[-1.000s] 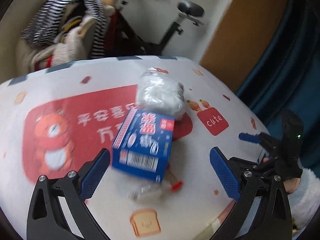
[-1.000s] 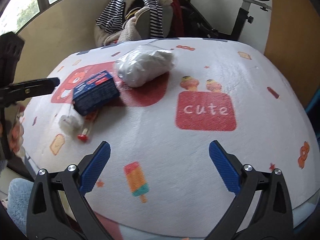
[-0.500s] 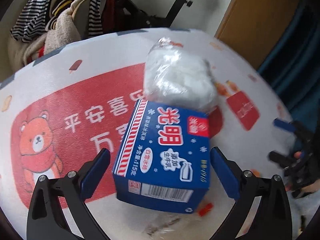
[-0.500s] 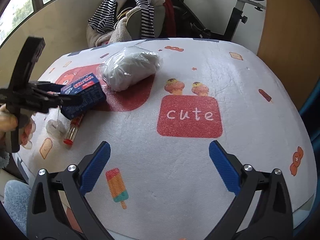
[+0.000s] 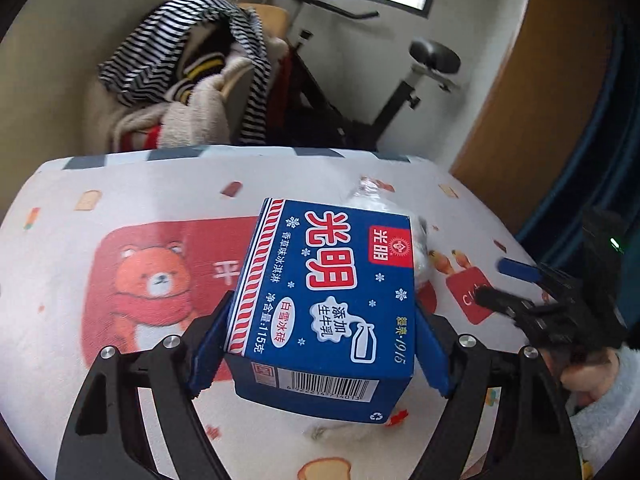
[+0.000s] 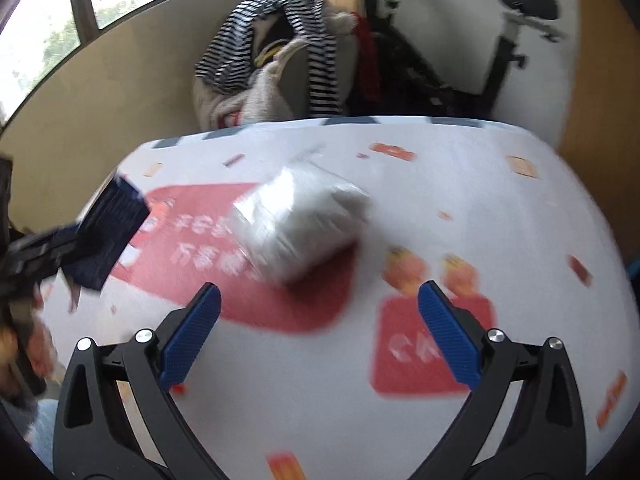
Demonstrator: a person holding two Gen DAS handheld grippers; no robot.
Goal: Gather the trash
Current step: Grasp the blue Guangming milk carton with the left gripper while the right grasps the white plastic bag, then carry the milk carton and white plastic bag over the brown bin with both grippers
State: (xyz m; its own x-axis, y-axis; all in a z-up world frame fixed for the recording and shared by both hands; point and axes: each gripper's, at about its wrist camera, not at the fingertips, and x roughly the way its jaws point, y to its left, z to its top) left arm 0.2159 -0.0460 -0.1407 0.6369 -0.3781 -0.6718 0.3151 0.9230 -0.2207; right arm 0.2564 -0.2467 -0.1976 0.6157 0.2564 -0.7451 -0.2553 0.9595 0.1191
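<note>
Left hand-held gripper (image 5: 322, 344) clamped on blue carton (image 5: 326, 292), one blue pad on each side face, box held between them. Barcode end facing camera, printed top face up, red-and-white stripe band along left edge. Carton looks lifted off bench (image 5: 60, 208); contact underneath not visible. From right wrist view, same carton (image 6: 110, 226) at far left, dark blue, blurred, gripped by left hand-held gripper (image 6: 44, 248).

Right hand-held gripper (image 6: 318, 334) spread wide, nothing between pads (image 6: 190, 340), hovering over bench (image 6: 500, 208). Also seen at right edge of left wrist view (image 5: 532, 292), with a hand (image 5: 588, 376) in a fuzzy pale sleeve behind it.

White plastic-wrapped bundle (image 6: 302, 222) lying on bench, ahead of right hand-held gripper and between its fingers in frame, sitting on red patch of printed cloth. In left wrist view only a sliver of bundle (image 5: 368, 196) peeking out behind carton.

Small crumpled clear wrapper (image 5: 340, 432) and red-tipped bit (image 5: 398, 416) on bench just below carton, partly hidden; can't tell what they are.

Cloth print: orange bear (image 5: 154, 284) on red panel, toast slice, popsicle icons. Right wrist frame heavily motion-blurred.

Behind bench: chair piled with striped clothes (image 5: 192, 60), exercise bike (image 5: 432, 60).
</note>
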